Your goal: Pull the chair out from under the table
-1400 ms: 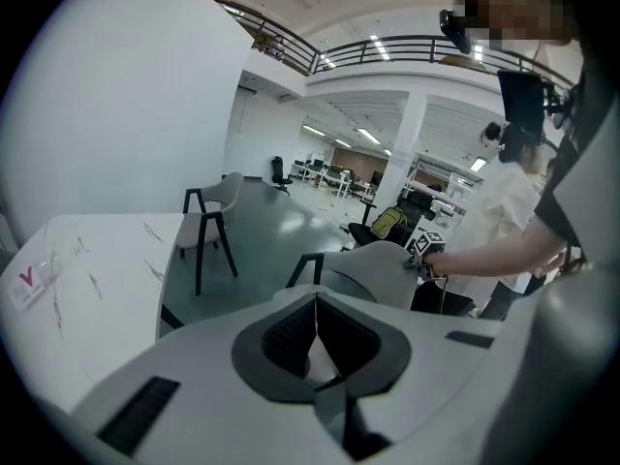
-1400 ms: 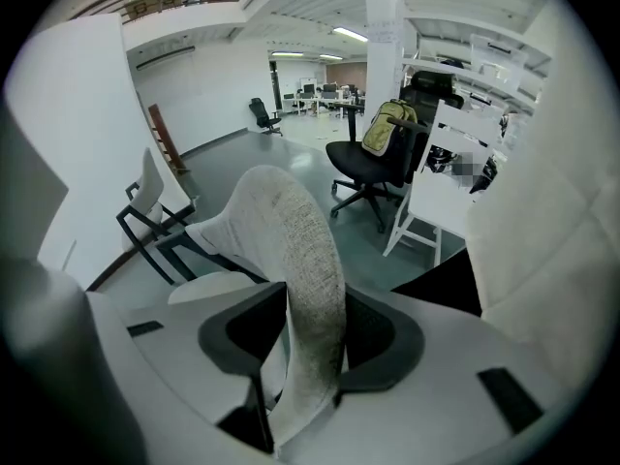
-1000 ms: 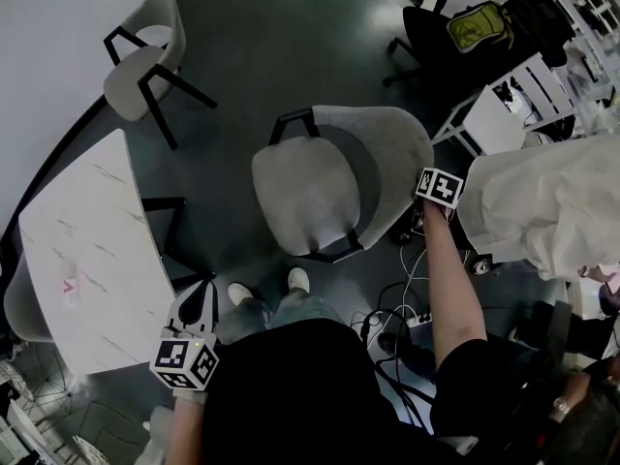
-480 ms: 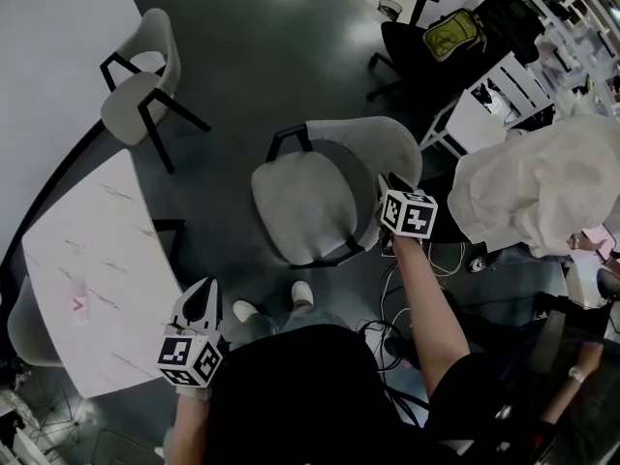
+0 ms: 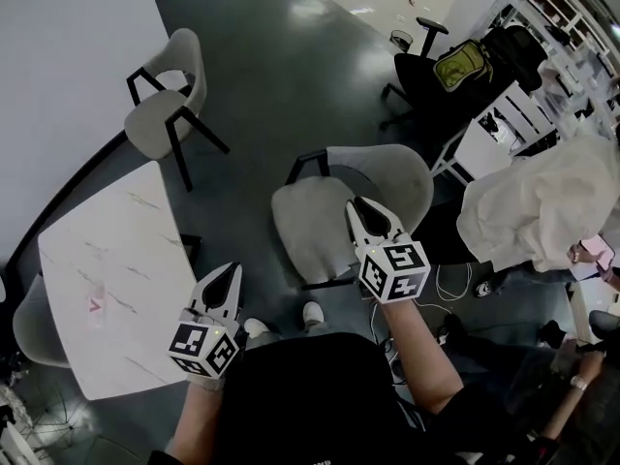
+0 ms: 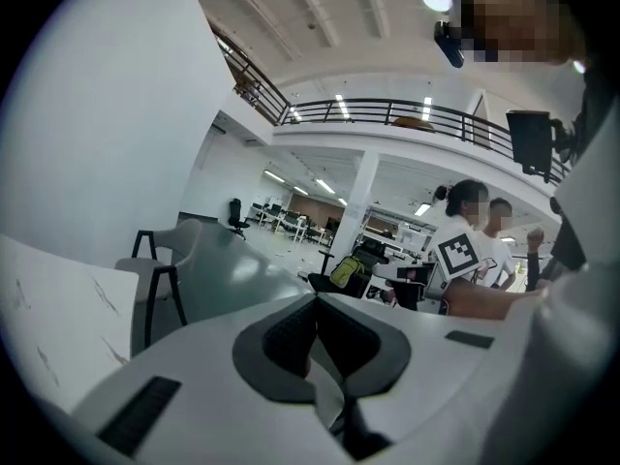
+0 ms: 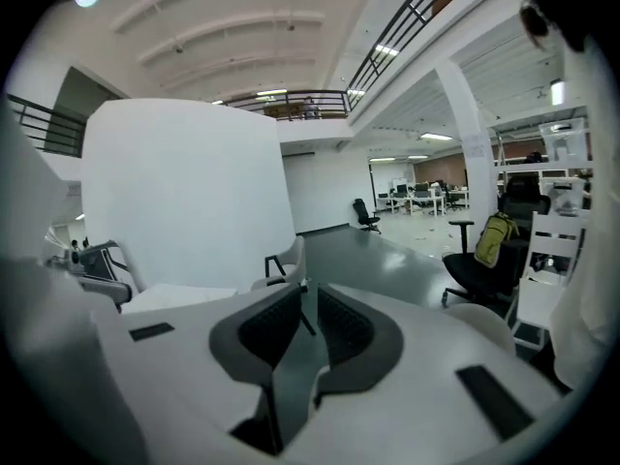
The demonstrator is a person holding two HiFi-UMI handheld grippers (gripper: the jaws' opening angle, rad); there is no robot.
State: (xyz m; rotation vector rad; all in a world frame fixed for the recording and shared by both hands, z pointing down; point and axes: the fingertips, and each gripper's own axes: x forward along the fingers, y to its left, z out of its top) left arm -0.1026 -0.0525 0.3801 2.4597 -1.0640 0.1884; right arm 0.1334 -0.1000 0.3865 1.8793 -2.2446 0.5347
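The white, marble-veined counter (image 5: 107, 289) lay leftmost. Beside it the left tongs (image 5: 231, 271) hung pinched together, empty. The chair (image 5: 305, 226), a rounded grey padded shell on thin black legs, stood clear of the counter on the glossy dark floor (image 5: 271, 76). Over its seat the right tongs (image 5: 363, 207) had just been closing to a narrow gap, gripping nothing.

From above, the chair (image 5: 310, 223) shows only its seat and back; its legs are hidden beneath it. At the near left, a grey rounded shape (image 5: 27, 323) is tucked under the surface (image 5: 107, 269) and cut off by the edge, so too little shows to name it. The person's torso (image 5: 300, 390) covers all but the toes of the shoes (image 5: 312, 312). A pale draped cloth (image 5: 528, 211) on the right hides whatever it covers.
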